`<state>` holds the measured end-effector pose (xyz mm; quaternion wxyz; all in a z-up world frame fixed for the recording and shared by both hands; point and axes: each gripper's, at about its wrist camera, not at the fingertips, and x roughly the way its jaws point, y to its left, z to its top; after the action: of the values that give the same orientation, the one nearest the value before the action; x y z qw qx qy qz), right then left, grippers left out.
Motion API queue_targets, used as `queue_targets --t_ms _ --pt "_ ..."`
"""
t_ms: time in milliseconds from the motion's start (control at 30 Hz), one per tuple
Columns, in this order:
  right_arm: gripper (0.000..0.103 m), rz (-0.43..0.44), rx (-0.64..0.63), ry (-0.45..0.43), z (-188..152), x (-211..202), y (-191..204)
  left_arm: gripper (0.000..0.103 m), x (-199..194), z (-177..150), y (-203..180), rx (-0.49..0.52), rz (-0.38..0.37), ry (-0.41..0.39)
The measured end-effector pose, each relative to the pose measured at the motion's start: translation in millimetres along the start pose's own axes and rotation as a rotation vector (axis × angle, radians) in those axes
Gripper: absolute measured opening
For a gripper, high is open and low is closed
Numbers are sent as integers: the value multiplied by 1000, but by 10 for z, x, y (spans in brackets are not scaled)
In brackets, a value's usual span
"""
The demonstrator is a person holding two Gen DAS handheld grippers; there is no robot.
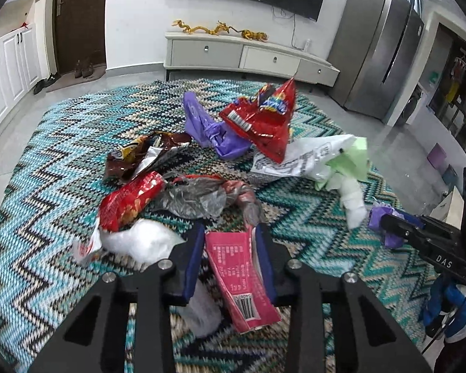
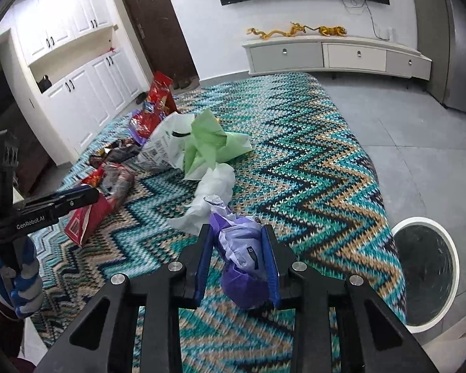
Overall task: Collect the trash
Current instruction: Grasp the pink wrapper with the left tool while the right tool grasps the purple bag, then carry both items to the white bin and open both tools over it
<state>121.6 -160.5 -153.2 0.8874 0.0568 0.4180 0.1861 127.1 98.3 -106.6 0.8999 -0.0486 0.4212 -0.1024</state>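
Observation:
Trash lies scattered on a zigzag rug (image 1: 46, 192). My left gripper (image 1: 230, 233) has a pink wrapper (image 1: 236, 276) between its blue pads and looks shut on it. My right gripper (image 2: 237, 236) is shut on a purple plastic bag (image 2: 242, 264), held above the rug (image 2: 310, 161); it also shows in the left wrist view (image 1: 379, 220). Loose on the rug are a red snack bag (image 1: 264, 121), another purple bag (image 1: 208, 127), a brown wrapper (image 1: 139, 155), a red chip bag (image 1: 130, 199), a white bag (image 1: 295, 158) and green paper (image 2: 208, 143).
A round white trash bin (image 2: 425, 270) with a dark liner stands on the floor right of the rug. A low TV cabinet (image 1: 248, 52) stands behind, a fridge (image 1: 379, 56) at the right, white cupboards (image 2: 77, 71) at the left.

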Motion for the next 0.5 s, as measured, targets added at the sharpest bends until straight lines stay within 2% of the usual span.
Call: queue_targets --t_ms 167,300,400,500 --pt "30 12 2 -53 -28 -292 55 32 -328 -6 -85 1 -16 -52" --pt "30 17 13 -102 -32 -539 39 32 -563 118 -255 26 -39 -101" --pt "30 2 32 -142 -29 -703 -58 32 -621 307 -530 60 -84 -125" --pt "30 -40 82 -193 -16 -946 -360 32 -591 502 -942 130 -140 -144"
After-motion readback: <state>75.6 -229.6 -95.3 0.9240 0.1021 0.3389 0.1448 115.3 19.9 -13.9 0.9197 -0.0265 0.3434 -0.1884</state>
